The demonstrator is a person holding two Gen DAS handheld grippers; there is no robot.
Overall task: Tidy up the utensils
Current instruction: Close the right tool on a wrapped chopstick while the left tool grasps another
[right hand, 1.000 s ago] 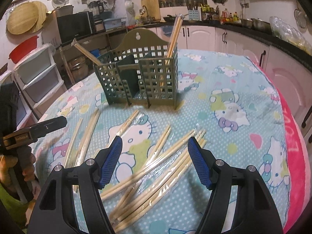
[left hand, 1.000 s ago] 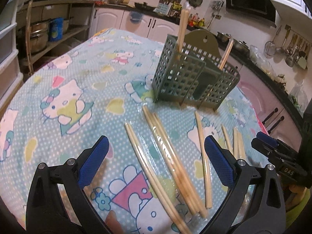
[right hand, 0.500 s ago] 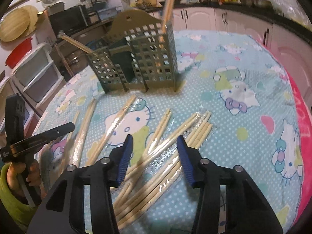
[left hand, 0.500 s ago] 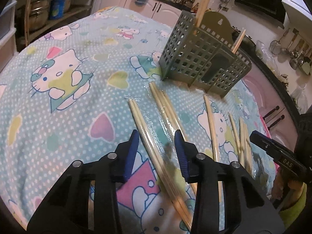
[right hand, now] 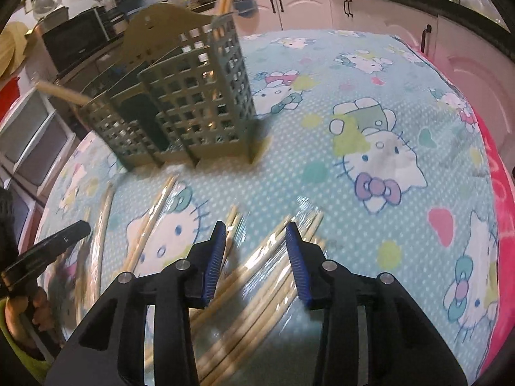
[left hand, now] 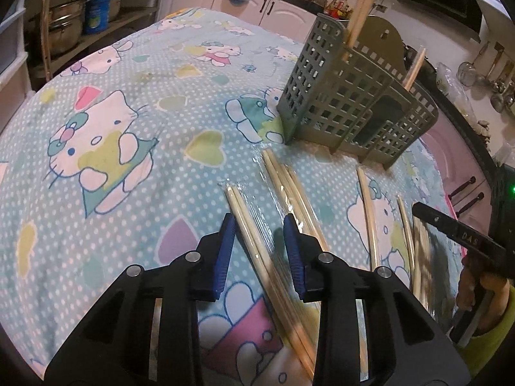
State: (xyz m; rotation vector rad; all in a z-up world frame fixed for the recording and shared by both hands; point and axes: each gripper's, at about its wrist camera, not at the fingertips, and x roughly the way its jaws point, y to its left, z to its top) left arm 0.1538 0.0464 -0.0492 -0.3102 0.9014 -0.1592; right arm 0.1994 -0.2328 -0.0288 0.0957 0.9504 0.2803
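Note:
Several wrapped pairs of wooden chopsticks lie on the Hello Kitty tablecloth [left hand: 106, 135]. A green slotted utensil holder [left hand: 351, 109] stands behind them with chopsticks upright in it; it also shows in the right wrist view [right hand: 190, 106]. My left gripper [left hand: 259, 225] is low over the table, partly closed, its blue pads astride one wrapped pair [left hand: 248, 225] without clamping it. My right gripper [right hand: 254, 230] is also partly closed, just over another bundle of wrapped chopsticks [right hand: 267, 276], with a gap between its pads.
The right gripper's body [left hand: 463, 238] shows at the right edge of the left wrist view, the left one [right hand: 45, 247] at the left edge of the right wrist view. Kitchen cabinets, shelves with pots and a counter surround the table.
Both grippers have narrowed from wide open to partly closed and have dropped lower and closer to the chopsticks. The holder looms nearer in both views.

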